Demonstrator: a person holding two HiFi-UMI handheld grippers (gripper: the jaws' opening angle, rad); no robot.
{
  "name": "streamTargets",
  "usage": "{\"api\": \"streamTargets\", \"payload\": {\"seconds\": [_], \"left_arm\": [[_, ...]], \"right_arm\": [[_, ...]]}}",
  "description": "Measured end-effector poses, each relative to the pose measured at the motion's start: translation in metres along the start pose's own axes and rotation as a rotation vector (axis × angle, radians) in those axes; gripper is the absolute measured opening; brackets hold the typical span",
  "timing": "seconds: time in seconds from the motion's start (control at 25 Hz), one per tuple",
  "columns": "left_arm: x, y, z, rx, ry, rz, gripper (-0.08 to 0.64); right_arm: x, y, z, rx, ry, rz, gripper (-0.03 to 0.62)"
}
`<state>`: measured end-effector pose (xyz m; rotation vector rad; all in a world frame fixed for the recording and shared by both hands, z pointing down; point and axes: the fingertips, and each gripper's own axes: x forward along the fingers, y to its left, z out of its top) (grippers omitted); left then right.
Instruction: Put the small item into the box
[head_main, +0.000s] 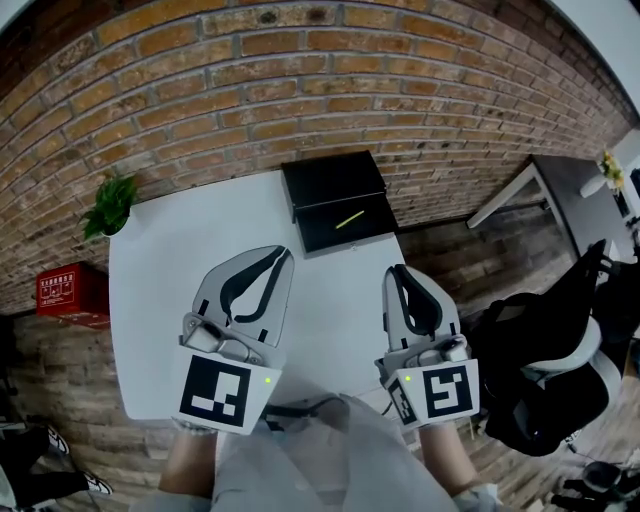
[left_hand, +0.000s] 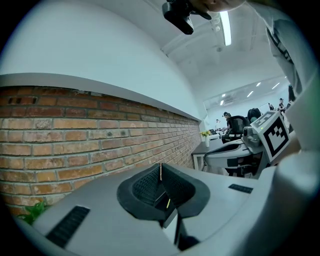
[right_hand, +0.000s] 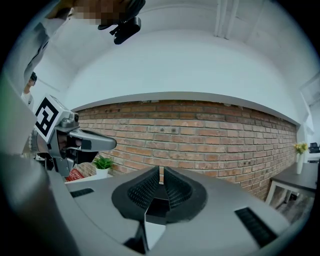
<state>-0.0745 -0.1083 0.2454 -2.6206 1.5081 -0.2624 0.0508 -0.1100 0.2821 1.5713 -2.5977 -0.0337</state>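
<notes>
A black box (head_main: 335, 200) lies open at the far edge of the white table (head_main: 160, 300), against the brick wall. A thin yellow item (head_main: 349, 219) rests inside its nearer half; a sliver of that yellow item (left_hand: 168, 202) shows between the jaws in the left gripper view. My left gripper (head_main: 285, 252) hovers over the table's middle, short of the box, jaws pressed together with nothing between them. My right gripper (head_main: 397, 270) is near the table's right edge, also shut and empty. In both gripper views the tips meet, at the left gripper (left_hand: 160, 166) and the right gripper (right_hand: 161, 171).
A small potted plant (head_main: 108, 205) stands at the table's far left corner. A red crate (head_main: 68, 290) sits on the floor to the left. A black office chair (head_main: 560, 370) and another desk (head_main: 575, 195) are to the right. A dark cable (head_main: 300, 408) lies at the near edge.
</notes>
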Motion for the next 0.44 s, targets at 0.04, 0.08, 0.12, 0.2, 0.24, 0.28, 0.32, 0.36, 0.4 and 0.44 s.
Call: {"api": "streamTargets", "payload": {"seconds": [0.04, 0.08, 0.12, 0.2, 0.24, 0.28, 0.32, 0.36, 0.4, 0.44], "left_arm": [[0.0001, -0.0011, -0.0007, -0.002, 0.002, -0.002, 0.026], [0.0001, -0.0018, -0.0012, -0.003, 0.003, -0.003, 0.026], [0.0001, -0.0024, -0.0015, -0.003, 0.003, -0.004, 0.026], [0.0003, -0.0036, -0.0019, -0.001, 0.002, -0.005, 0.026], [0.0005, -0.0043, -0.0024, -0.001, 0.003, -0.005, 0.026], [0.0006, -0.0049, -0.0029, 0.001, 0.005, -0.005, 0.026], [0.0007, -0.0053, -0.0034, 0.003, 0.007, -0.005, 0.026], [0.0008, -0.0055, -0.0037, 0.004, 0.008, -0.006, 0.026], [0.0008, -0.0057, -0.004, 0.005, 0.008, -0.007, 0.025], [0.0008, -0.0058, -0.0043, 0.006, 0.008, -0.008, 0.026]], "right_arm": [[-0.0005, 0.0005, -0.0003, -0.001, 0.001, 0.001, 0.057], [-0.001, 0.0008, -0.0004, -0.001, 0.002, 0.0, 0.057], [-0.0013, 0.001, -0.0004, -0.002, 0.002, 0.0, 0.057], [-0.002, 0.0008, -0.0013, -0.003, 0.003, 0.0, 0.057], [-0.0025, 0.0005, -0.002, -0.003, 0.004, 0.0, 0.057], [-0.003, 0.0003, -0.0026, -0.002, 0.005, 0.0, 0.057], [-0.0034, 0.0002, -0.0031, -0.002, 0.005, -0.001, 0.057], [-0.0038, 0.0002, -0.0035, -0.001, 0.004, -0.001, 0.057], [-0.0041, 0.0003, -0.0039, -0.001, 0.004, -0.002, 0.057], [-0.0045, 0.0005, -0.0044, 0.0, 0.004, -0.003, 0.057]]}}
